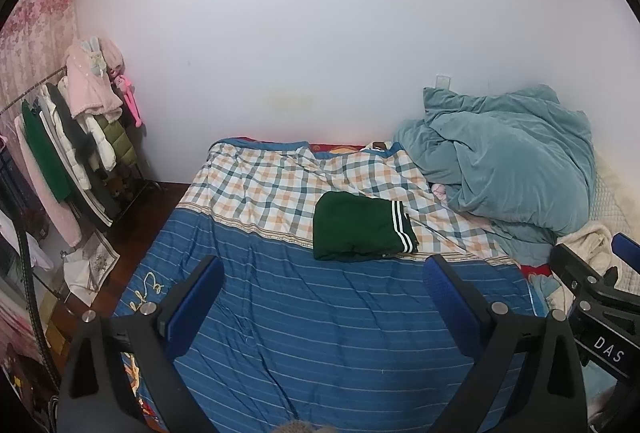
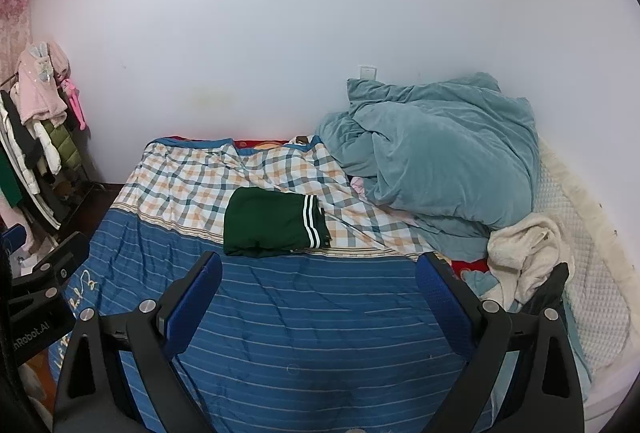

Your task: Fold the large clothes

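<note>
- Folded green garment point(image 1: 362, 227) w/ white stripes: lies flat on bed point(image 1: 320, 313), mid-bed, on the seam where plaid sheet point(image 1: 260, 189) meets blue striped cover point(image 1: 312, 333).
- Left claw point(image 1: 324, 289): released, jaws spread wide, nothing between them. Held over near edge of bed; garment is ahead of fingertips, apart from them, slightly right of ctr.
- Right claw point(image 2: 318, 287): released, jaws wide, holding nothing. Garment point(image 2: 274, 227) ahead of and left of ctr, closer to the left finger point(image 2: 196, 293); no contact.
- Teal duvet point(image 1: 504, 161): bunched at far right corner of bed, against wall.
- Left view only: full clothes rack point(image 1: 76, 137) beside bed's left edge, items on floor point(image 1: 90, 269), right claw body at right margin.
- Right view only: cream blanket point(image 2: 524, 257) + white quilted pad point(image 2: 580, 241) along bed's right edge; left claw body at left margin.
</note>
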A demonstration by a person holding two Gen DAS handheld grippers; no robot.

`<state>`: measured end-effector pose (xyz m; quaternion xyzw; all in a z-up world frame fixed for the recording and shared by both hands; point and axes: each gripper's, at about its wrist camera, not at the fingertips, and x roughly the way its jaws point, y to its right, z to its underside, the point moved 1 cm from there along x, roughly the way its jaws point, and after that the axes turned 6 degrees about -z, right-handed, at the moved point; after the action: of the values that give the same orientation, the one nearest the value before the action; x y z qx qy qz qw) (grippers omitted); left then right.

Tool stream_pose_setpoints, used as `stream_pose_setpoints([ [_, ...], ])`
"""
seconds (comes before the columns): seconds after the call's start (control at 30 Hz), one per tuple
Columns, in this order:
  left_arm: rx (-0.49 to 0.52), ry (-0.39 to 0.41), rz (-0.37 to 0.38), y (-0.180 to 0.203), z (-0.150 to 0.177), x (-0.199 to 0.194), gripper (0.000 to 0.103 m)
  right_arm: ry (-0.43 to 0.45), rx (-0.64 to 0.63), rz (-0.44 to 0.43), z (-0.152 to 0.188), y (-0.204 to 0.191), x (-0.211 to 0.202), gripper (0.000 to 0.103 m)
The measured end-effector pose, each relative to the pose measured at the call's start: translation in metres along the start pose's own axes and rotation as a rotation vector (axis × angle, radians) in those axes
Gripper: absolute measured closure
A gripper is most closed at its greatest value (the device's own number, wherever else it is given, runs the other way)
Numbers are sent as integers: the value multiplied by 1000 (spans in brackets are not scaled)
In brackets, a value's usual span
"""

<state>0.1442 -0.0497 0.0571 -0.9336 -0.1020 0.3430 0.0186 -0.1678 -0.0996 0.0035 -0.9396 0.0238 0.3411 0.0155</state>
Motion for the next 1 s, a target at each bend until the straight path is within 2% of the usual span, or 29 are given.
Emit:
stream_pose_setpoints([
  [0.43,5,35,-16,3,-8,-12,1,19,27,20,1,0,-9,4],
  [1.0,2,40,-23,1,-10,-16,1,29,37,29,6,1,-18,4],
])
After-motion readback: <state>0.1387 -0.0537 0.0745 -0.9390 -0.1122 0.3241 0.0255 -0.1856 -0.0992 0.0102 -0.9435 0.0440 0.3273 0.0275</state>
